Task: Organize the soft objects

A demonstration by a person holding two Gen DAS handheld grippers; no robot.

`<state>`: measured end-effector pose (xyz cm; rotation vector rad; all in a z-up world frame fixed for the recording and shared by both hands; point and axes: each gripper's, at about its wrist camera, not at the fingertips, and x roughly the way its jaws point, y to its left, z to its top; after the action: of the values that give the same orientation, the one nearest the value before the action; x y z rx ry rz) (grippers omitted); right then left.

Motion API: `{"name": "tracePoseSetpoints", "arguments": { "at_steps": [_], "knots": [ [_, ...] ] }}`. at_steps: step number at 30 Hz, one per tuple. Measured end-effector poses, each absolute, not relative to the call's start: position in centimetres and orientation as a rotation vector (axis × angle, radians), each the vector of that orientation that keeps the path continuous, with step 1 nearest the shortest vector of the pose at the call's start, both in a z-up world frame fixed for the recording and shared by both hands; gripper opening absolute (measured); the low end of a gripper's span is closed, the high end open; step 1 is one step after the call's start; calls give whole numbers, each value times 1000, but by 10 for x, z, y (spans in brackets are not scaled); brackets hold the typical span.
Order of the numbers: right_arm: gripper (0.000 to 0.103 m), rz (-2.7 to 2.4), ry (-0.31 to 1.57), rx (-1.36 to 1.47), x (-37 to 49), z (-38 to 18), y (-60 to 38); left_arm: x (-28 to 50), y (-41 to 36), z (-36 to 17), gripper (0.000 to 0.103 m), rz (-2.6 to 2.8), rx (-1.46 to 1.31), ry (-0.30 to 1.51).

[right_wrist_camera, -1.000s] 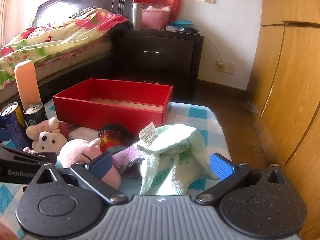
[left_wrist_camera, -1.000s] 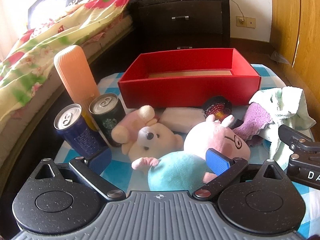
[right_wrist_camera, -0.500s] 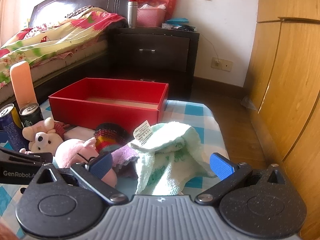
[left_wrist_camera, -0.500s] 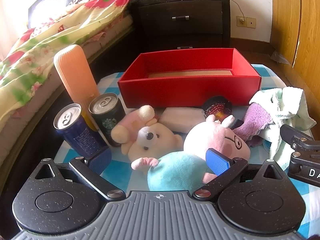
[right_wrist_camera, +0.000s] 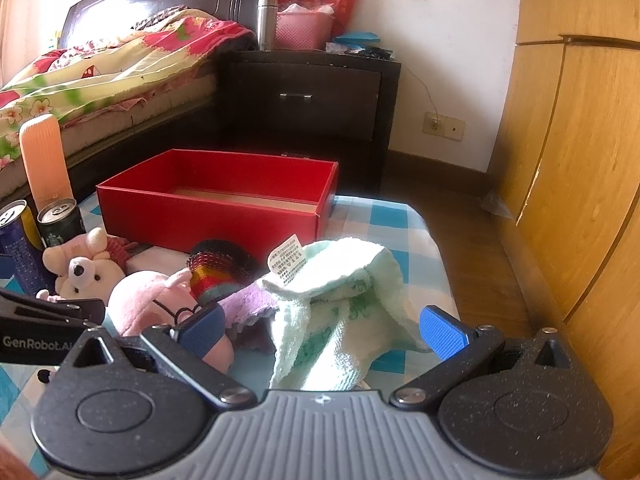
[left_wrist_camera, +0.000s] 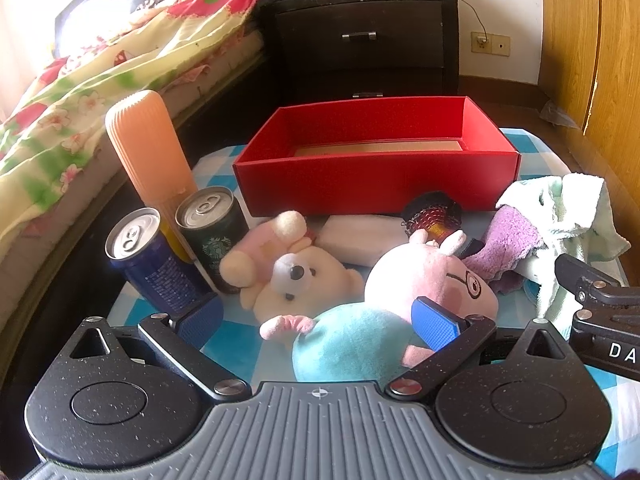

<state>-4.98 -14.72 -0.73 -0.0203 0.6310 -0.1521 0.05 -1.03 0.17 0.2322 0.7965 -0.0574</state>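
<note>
A pink pig plush with a teal body [left_wrist_camera: 404, 300] lies on the checked table between the wide-open fingers of my left gripper [left_wrist_camera: 318, 318]. A cream bear plush [left_wrist_camera: 292, 280] lies just left of it. A mint-green towel [right_wrist_camera: 340, 300] lies between the open fingers of my right gripper [right_wrist_camera: 322, 330], with a purple cloth [right_wrist_camera: 248, 304] and the pig [right_wrist_camera: 152, 300] to its left. An empty red box [left_wrist_camera: 376, 160] stands behind the pile; it also shows in the right wrist view [right_wrist_camera: 224, 204]. Neither gripper holds anything.
Two drink cans [left_wrist_camera: 156, 256] and a tall orange ribbed container [left_wrist_camera: 148, 148] stand at the left. A white block [left_wrist_camera: 360, 236] and a dark round ribbed object [left_wrist_camera: 434, 216] lie before the box. A bed, a dark nightstand [right_wrist_camera: 308, 112] and a wooden wardrobe [right_wrist_camera: 580, 160] surround the table.
The right wrist view has shifted slightly, with the towel lower and closer between its fingers. The left gripper has hardly moved. Nothing was grasped.
</note>
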Motion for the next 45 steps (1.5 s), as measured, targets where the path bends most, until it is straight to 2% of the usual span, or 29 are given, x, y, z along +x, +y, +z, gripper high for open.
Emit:
{"name": "tracePoseSetpoints", "arguments": {
  "at_steps": [30,45],
  "knots": [
    [85,-147,647,-1,-56,-7,-159,8,-18,-14,94,-143,256,868],
    [85,-121,687,26,-65,-10,-174,22,-32,-36,94,-275,369,870]
  ]
}}
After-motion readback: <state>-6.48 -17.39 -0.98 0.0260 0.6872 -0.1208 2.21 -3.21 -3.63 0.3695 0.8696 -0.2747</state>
